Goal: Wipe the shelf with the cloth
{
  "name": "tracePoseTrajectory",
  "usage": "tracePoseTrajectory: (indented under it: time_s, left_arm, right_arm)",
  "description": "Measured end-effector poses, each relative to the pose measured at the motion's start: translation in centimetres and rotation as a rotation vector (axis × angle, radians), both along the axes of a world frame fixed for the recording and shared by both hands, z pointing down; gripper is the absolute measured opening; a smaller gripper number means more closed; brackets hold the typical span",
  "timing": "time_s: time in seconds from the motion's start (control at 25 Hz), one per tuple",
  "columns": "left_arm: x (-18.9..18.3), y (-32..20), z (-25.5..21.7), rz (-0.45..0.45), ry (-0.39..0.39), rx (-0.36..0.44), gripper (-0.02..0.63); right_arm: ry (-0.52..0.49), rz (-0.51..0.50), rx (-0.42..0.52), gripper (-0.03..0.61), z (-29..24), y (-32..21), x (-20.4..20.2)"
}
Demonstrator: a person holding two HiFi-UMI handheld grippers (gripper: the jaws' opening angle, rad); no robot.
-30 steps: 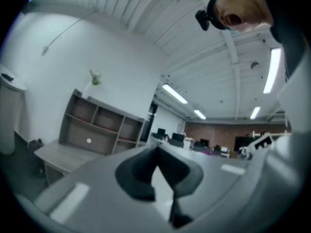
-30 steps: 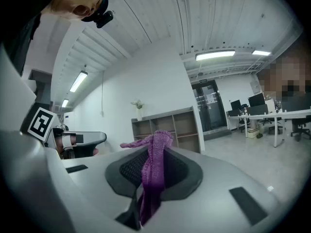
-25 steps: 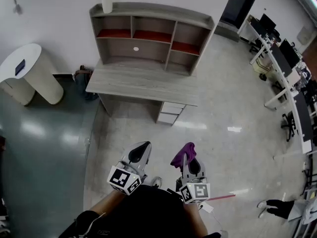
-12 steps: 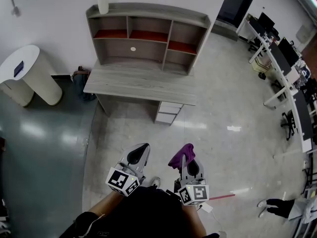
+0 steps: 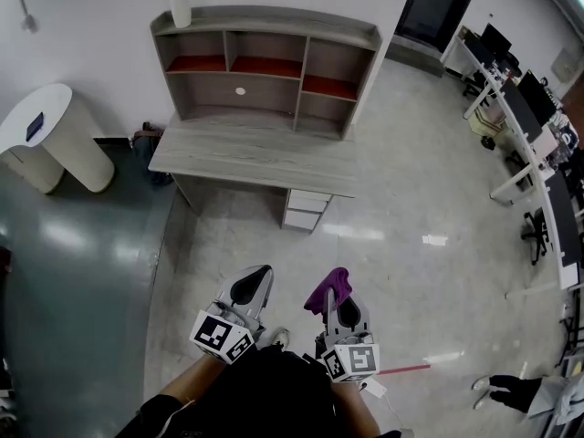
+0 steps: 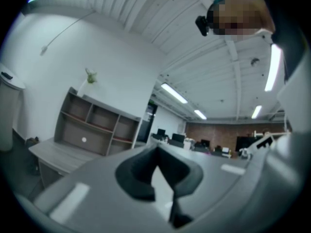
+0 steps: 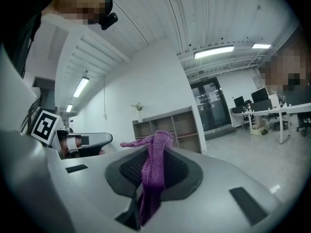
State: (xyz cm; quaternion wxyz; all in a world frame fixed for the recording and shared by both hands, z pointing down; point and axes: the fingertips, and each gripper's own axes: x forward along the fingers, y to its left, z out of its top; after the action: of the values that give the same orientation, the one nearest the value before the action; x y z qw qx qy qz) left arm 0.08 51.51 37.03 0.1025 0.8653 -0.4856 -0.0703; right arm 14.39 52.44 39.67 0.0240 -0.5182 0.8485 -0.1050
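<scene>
- Pale speckled office floor (image 5: 411, 199) stretches between the person and the work area, so the task's wiping has not begun; both tools are held low and close to the body, in what looks like a carrying posture.
- Against the white wall stands a grey wooden shelf unit (image 5: 265, 71) on a grey wooden tabletop (image 5: 246, 149), well apart from both tools.
- The right tongs (image 5: 339, 297) are pressed onto a purple knitted cloth (image 7: 154, 169). Its top bunches above the tips and the rest hangs down between the jaws, a grip that should leave loose fabric free for rubbing.
- The left tongs (image 5: 255, 276) are pressed together with nothing between them, probably kept free as a spare.
- Three upper compartments with red floors look empty.
- The wide lower bay shows one small white round thing (image 5: 240, 90); whether it lies on the board or sits on the back panel I cannot tell.
- A white vase (image 5: 180, 7) holding a green sprig stands on the unit's top left corner and could be knocked when that board is wiped.
</scene>
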Motion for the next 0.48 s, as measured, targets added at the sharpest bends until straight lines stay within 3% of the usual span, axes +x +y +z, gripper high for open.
tracePoseTrajectory:
  time_s: [0.48]
  left_arm:
    - [0.5, -5.8, 0.9, -0.015, 0.005, -0.019, 0.003]
  right_arm:
    - [-0.003, 0.007, -0.015, 0.054, 1.0, -6.1, 1.3]
